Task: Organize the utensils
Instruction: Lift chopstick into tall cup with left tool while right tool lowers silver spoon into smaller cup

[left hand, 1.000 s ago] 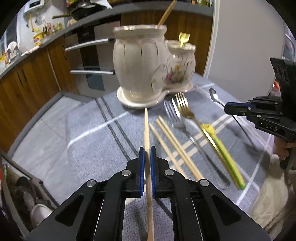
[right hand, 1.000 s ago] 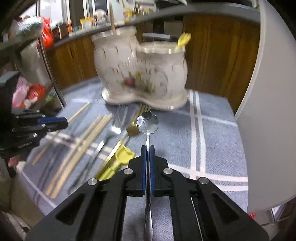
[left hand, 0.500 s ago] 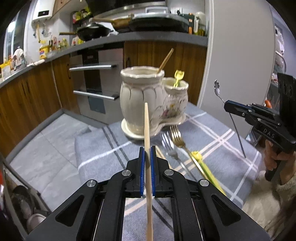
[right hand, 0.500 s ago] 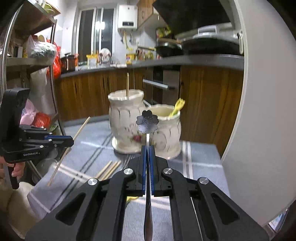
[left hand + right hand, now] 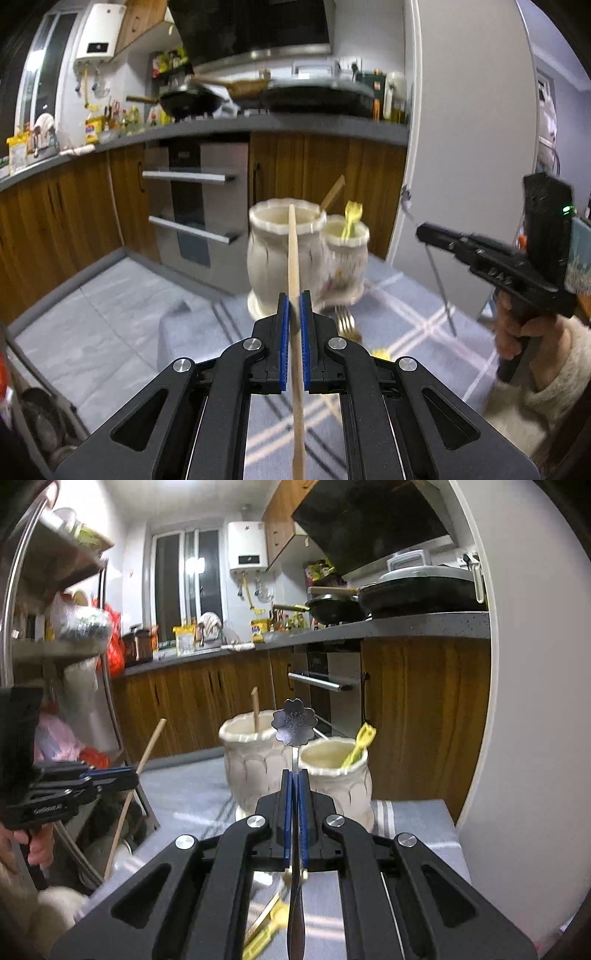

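On the far left of the right-wrist view we see a metal rack (image 5: 22,635) w/ bags on its shelves, its chrome post running down beside the table edge, so little room on that side. Just inboard sits our left gripper (image 5: 122,775), jaws pinched on a wooden chopstick (image 5: 136,771) that slants up and to the right, its lower end hanging past the edge of the grey striped cloth (image 5: 417,834). In the left-wrist view the same chopstick (image 5: 293,258) runs straight up between the blue pads (image 5: 282,343), its tip overlapping the rim of the tall ceramic jar (image 5: 273,258).

Centre: the jar holder is a joined pair – tall jar (image 5: 251,768) on the left w/ one wooden stick (image 5: 255,710) already standing in it, shorter jar (image 5: 340,775) touching it on the right w/ a yellow-handled utensil (image 5: 358,744) leaning on its rim. Both mouths are open from above. Behind them we see open floor, then wood cabinets and an oven front.

Our right gripper (image 5: 294,775) is pressed shut on a thin metal spoon (image 5: 294,727), flower-shaped end up, in front of the gap between the two rims. In the left-wrist view it is at the right, well apart from the jars – spoon (image 5: 428,258) hanging at a slant below it, held by a hand (image 5: 517,332) in a fuzzy pale sleeve.

On the cloth below, a fork (image 5: 345,321) and a yellow-handled piece (image 5: 266,930) lie near the holder's base, partly hidden by the grippers. Far right, a white fridge side (image 5: 535,738) stands close by the table's right edge.
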`<state>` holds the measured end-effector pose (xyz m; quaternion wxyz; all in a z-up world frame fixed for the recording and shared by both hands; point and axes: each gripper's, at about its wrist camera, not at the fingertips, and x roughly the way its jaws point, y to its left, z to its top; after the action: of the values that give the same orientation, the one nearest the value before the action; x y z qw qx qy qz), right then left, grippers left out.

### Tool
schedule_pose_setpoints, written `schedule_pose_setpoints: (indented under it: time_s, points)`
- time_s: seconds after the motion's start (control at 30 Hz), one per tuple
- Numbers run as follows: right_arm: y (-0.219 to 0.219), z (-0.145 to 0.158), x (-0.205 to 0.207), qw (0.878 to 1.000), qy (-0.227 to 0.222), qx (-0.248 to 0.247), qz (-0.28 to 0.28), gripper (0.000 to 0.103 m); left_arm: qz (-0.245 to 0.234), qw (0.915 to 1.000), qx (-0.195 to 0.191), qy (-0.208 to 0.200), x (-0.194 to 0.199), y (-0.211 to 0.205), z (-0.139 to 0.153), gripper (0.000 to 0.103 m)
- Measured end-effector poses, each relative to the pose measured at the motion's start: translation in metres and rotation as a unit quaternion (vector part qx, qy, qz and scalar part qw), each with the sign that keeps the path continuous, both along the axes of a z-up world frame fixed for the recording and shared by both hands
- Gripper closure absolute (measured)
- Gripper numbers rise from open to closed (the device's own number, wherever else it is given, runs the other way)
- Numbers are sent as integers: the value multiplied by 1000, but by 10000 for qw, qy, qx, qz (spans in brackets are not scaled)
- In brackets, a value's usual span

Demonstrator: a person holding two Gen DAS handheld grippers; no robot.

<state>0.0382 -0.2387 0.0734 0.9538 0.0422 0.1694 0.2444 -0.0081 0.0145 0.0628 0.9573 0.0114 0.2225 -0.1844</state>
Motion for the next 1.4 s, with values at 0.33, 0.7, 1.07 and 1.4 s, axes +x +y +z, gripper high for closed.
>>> schedule_pose_setpoints:
  time_s: [0.33, 0.7, 1.07, 1.4]
  points:
    - [-1, 32, 72, 9968, -92, 688, -389, 100, 165, 9964, -409, -728, 58, -5, 54, 96]
    - [8, 33, 126, 9892, -548, 914, -1005, 100, 399, 9820, -794, -1665, 111, -29, 85, 96]
    - [26, 12, 138, 9910, -604, 487, -1087, 100, 836, 9787, -757, -1716, 140, -36, 61, 96]
    - [17, 0, 111, 9910, -367, 185, -1276, 100, 928, 9813, -801, -1482, 113, -20, 29, 96]
